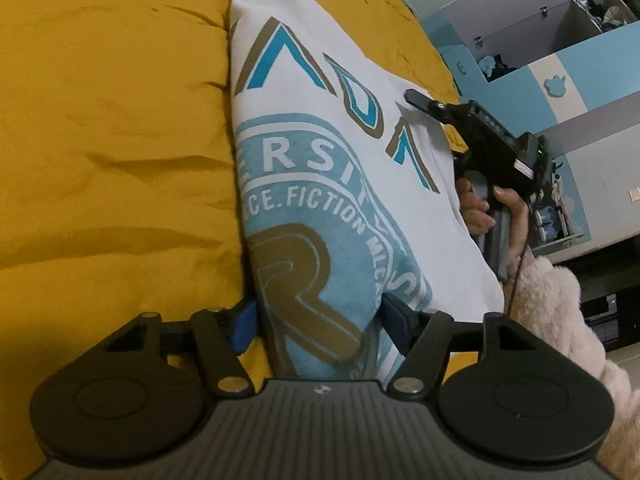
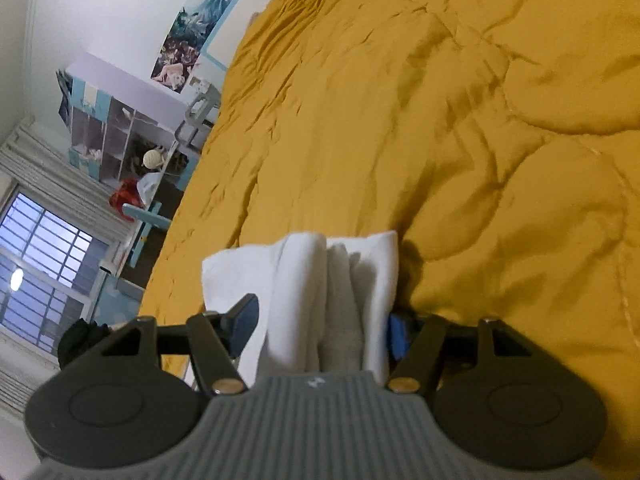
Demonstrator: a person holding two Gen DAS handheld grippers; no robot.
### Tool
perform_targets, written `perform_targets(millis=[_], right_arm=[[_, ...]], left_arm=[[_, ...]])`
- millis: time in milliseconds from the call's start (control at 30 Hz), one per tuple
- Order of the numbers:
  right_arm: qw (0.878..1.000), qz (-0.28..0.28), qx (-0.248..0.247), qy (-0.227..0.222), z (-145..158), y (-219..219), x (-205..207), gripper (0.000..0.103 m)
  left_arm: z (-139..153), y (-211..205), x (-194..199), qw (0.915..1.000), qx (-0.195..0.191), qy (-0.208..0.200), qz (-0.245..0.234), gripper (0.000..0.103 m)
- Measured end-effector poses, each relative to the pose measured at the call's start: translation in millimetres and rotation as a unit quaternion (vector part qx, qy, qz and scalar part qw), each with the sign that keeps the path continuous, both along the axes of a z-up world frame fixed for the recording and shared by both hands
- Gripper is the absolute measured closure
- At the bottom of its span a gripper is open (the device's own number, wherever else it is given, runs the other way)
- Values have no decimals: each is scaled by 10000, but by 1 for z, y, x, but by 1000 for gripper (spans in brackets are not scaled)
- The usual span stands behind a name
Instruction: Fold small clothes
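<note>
Looking through the left wrist view, I am seeing the white printed shirt [image 1: 320, 184] running up the middle of the frame across the yellow quilt [image 1: 112, 140], its blue and gold print facing up and its near end bunched between the two blue pads of my left gripper [image 1: 316, 320]. Those jaws are standing wide, and I am judging that the cloth is lying loosely between them and is not being pinched, though the pad at lower right is partly hidden by the fabric. At the right of the same frame, my right gripper [image 1: 416, 100] is reaching onto the shirt's far edge, with the person's hand [image 1: 492, 220] wrapped round its handle and a fluffy pale sleeve [image 1: 560, 312] below it. In the right wrist view, a thick wad of white layers is sitting low in the centre between that gripper's pads, with the pad at lower left [image 2: 244, 320] standing clear of the cloth, so I am reading these jaws as spread too, with the bundle merely resting there. As for progress, I am judging the shirt to be part-folded: it is already narrowed into a long band with several layers stacked at one end, and it is lying on the bed. What is remaining, as I see it, is bringing the ends together into a compact packet and flattening it.
</note>
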State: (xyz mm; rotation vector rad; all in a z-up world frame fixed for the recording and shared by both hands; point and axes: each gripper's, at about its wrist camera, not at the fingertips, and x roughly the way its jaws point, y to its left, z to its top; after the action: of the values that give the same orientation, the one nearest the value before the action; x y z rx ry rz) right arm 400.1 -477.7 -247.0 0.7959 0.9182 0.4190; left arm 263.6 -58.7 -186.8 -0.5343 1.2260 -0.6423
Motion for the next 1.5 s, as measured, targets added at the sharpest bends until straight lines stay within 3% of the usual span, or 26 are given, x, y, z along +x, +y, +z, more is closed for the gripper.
perform_targets(millis=[133, 233, 333, 433, 467, 500, 533, 567, 600, 700, 933, 1067, 1233, 1367, 1500], right_arm=[[9999, 130, -90, -34, -2, 2, 0, 41], [9999, 114, -96, -61, -6, 7, 4, 39], [9998, 113, -161, -86, -5, 10, 4, 38], [9998, 73, -177, -65, -6, 10, 5, 39], [9997, 68, -220, -76, -5, 10, 5, 45], [9993, 61, -350, -90, -4, 12, 5, 52], [9990, 48, -434, -94, -4, 12, 4, 67], [9991, 9, -405, -100, -3, 12, 3, 70], [9993, -36, -355, -123, -2, 13, 1, 72], [9981, -77, -531, -311, 12, 18, -3, 75], [9942, 46, -734, -780, 77, 44, -4, 76], [9913, 234, -693, -1096, 121, 77, 2, 77], [9852, 758, -375, -1488, 159, 158, 19, 77], [9803, 1127, 23, -1620, 162, 235, 40, 77], [9789, 1371, 249, -1498, 142, 302, 57, 77]], left_arm=[[5, 18, -11, 9998, 98, 128, 131, 32], [-1, 9, -7, 9999, 59, 124, 104, 31], [-6, -9, 4, 9997, -203, 141, -34, 20], [-13, -16, 15, 9987, -441, 263, 55, 18], [-16, -16, 16, 9976, -587, 331, 135, 19], [-19, -14, 17, 9962, -739, 410, 215, 28], [-20, -12, 17, 9949, -853, 474, 268, 31], [-21, -9, 17, 9936, -956, 513, 322, 37], [-20, -7, 16, 9924, -1044, 547, 357, 48], [-14, -4, 15, 9889, -1285, 571, 477, 61], [29, 6, 14, 9861, -1588, 84, 481, 65], [60, 43, 4, 9819, -1747, -231, 695, 65], [98, 109, -24, 9785, -1553, -711, 1153, 65], [117, 164, -51, 9750, -1178, -965, 1618, 65], [113, 201, -63, 9733, -806, -953, 1925, 65]])
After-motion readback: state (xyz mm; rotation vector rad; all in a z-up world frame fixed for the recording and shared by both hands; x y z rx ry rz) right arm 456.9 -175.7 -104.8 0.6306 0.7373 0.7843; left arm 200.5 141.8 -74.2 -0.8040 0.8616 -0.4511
